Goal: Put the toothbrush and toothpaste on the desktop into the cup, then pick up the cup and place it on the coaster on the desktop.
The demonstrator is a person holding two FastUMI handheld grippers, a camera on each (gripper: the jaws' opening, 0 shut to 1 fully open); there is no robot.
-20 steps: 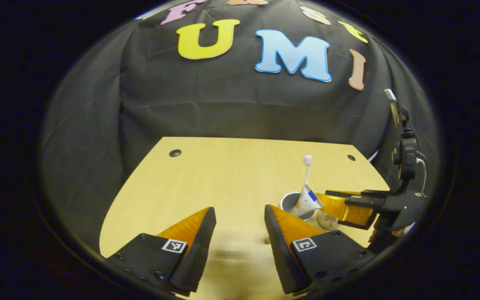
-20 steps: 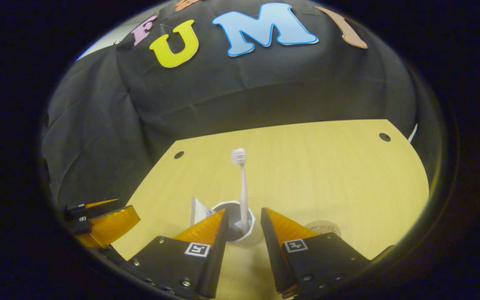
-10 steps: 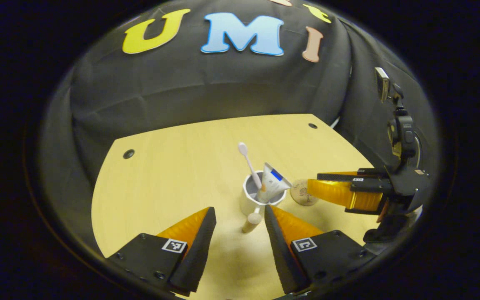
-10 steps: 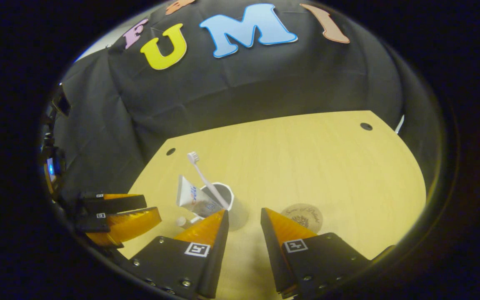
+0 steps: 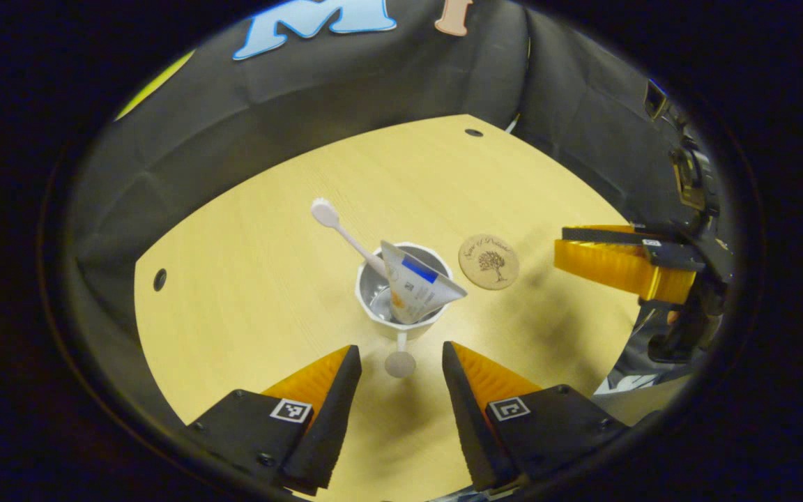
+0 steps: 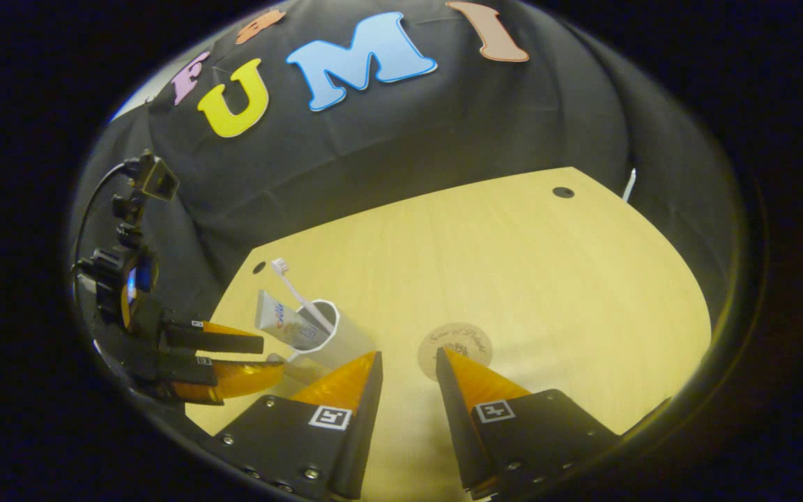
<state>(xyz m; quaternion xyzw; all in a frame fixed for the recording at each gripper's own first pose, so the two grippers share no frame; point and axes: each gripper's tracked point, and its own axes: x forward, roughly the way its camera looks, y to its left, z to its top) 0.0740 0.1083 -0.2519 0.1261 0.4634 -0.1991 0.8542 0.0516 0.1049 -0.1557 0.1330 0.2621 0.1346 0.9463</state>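
A white cup point(image 5: 372, 315) stands on the wooden desktop point(image 5: 248, 279), holding a white toothbrush point(image 5: 335, 226) and a toothpaste tube point(image 5: 415, 282) that lean out over its rim. Its short knob-ended handle point(image 5: 399, 363) points at my left gripper point(image 5: 400, 352), which is open with the knob between its fingertips, untouched. A round brown coaster point(image 5: 488, 261) lies just right of the cup. My right gripper point(image 6: 407, 359) is open and holds nothing, hovering near the coaster point(image 6: 455, 346), with the cup point(image 6: 335, 341) to its left. The right gripper point(image 5: 560, 244) also shows off to the right of the coaster.
Small dark holes point(image 5: 159, 279) point(image 5: 473, 132) sit near the desktop's far corners. The booth's black cloth wall rises behind the desk. In the right gripper view the left gripper point(image 6: 270, 357) reaches in low beside the cup.
My left gripper has swung round and closed in until the cup's handle lies between its fingers. My right gripper has drawn back from the cup towards the coaster side.
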